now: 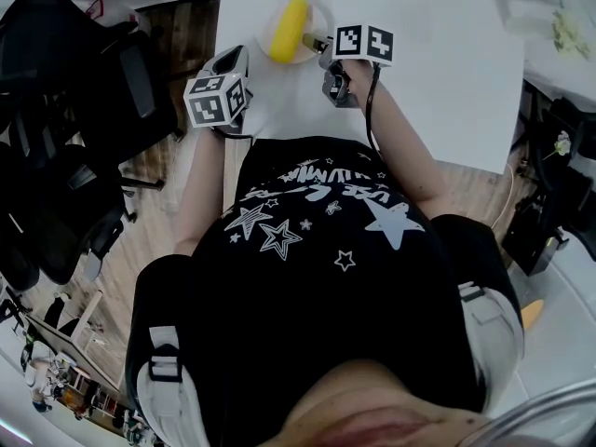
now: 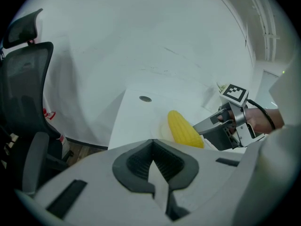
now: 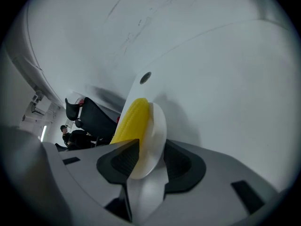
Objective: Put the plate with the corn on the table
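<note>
A yellow corn cob [image 1: 287, 28] lies on a small white plate [image 1: 319, 15] near the left edge of the white table [image 1: 438, 82]. My right gripper [image 1: 318, 44] stands at the plate's near rim. In the right gripper view the plate [image 3: 156, 131] with the corn [image 3: 132, 120] has its rim between the jaws of the right gripper [image 3: 150, 163], and a gap shows beside the right pad, so the jaws are open. My left gripper [image 1: 232, 61] hovers at the table's left edge, a little left of the plate, shut with nothing in it [image 2: 153, 167]. From there I see the corn [image 2: 184, 130] and the right gripper [image 2: 212, 124].
Black office chairs [image 1: 84, 110] stand on the wooden floor left of the table. A round cable hole [image 2: 145, 98] sits in the tabletop beyond the plate. Some pale items [image 1: 557, 26] lie at the table's far right. A person [image 3: 70, 136] sits far off.
</note>
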`<state>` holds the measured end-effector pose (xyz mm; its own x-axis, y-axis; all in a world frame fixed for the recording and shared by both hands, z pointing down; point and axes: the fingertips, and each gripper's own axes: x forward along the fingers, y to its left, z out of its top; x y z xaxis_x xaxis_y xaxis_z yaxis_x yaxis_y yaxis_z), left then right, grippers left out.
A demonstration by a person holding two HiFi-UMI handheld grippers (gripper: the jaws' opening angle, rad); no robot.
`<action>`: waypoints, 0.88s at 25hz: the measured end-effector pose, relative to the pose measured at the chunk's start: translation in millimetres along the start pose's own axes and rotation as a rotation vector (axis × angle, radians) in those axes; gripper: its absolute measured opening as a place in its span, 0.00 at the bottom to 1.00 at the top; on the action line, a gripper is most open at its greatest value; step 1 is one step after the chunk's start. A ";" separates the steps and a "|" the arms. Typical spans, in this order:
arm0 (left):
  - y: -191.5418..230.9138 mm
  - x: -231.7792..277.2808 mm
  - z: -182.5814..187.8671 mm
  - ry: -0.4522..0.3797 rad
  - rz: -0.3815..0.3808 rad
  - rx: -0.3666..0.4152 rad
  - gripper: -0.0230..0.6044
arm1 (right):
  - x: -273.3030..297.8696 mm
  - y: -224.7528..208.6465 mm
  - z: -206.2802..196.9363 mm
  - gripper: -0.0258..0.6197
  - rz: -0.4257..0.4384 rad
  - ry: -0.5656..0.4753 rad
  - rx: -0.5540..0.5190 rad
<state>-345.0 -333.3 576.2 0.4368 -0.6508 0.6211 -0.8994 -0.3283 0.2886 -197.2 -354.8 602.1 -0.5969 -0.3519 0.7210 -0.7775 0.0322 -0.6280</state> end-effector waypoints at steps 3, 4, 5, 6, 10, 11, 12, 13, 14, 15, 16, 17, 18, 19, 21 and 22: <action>3.5 -1.2 3.5 -0.010 0.007 0.002 0.04 | 2.0 -0.9 0.3 0.29 -0.035 0.000 -0.038; 4.2 -1.5 4.1 -0.012 0.010 0.004 0.04 | 2.3 -1.4 -0.1 0.29 -0.045 0.003 -0.053; 4.7 -1.9 4.5 -0.013 0.012 0.006 0.04 | 2.4 -1.8 -0.5 0.29 -0.056 0.006 -0.071; 5.3 -2.3 4.8 -0.013 0.015 0.008 0.04 | 2.5 -2.1 -0.8 0.29 -0.067 0.011 -0.091; 10.1 -4.1 2.9 -0.010 0.025 0.013 0.04 | 5.3 -2.2 -2.7 0.28 -0.108 0.037 -0.177; 10.9 -4.8 1.8 -0.008 0.027 0.013 0.04 | 6.0 -2.0 -3.3 0.28 -0.116 0.042 -0.193; 11.2 -5.5 0.8 -0.008 0.027 0.013 0.04 | 6.3 -1.9 -4.0 0.28 -0.123 0.046 -0.206; 11.1 -6.3 -0.1 -0.008 0.027 0.013 0.04 | 6.3 -1.7 -4.6 0.28 -0.129 0.049 -0.218; 11.0 -7.0 -0.6 -0.007 0.028 0.013 0.04 | 6.1 -1.5 -5.0 0.28 -0.135 0.052 -0.228; 10.7 -7.4 -0.8 -0.007 0.028 0.013 0.04 | 5.8 -1.3 -5.2 0.28 -0.139 0.053 -0.235; 10.3 -7.7 -0.5 -0.008 0.028 0.014 0.04 | 5.2 -1.4 -5.2 0.28 -0.142 0.054 -0.242; 9.7 -7.8 0.2 -0.009 0.029 0.016 0.04 | 4.5 -1.8 -5.1 0.28 -0.147 0.055 -0.248; 9.1 -7.9 0.9 -0.011 0.030 0.018 0.04 | 3.8 -2.3 -5.1 0.28 -0.153 0.056 -0.256; 8.7 -8.1 1.6 -0.012 0.031 0.021 0.04 | 3.2 -2.8 -5.3 0.28 -0.161 0.057 -0.265; 8.3 -9.0 2.7 -0.015 0.032 0.027 0.04 | 3.0 -2.9 -6.2 0.29 -0.173 0.060 -0.286; 8.0 -9.6 3.6 -0.018 0.030 0.028 0.04 | 3.0 -2.8 -6.6 0.30 -0.177 0.061 -0.295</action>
<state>-356.3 -332.2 569.9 0.4104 -0.6726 0.6158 -0.9113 -0.3277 0.2493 -198.1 -349.8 608.0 -0.4519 -0.3196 0.8328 -0.8882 0.2479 -0.3868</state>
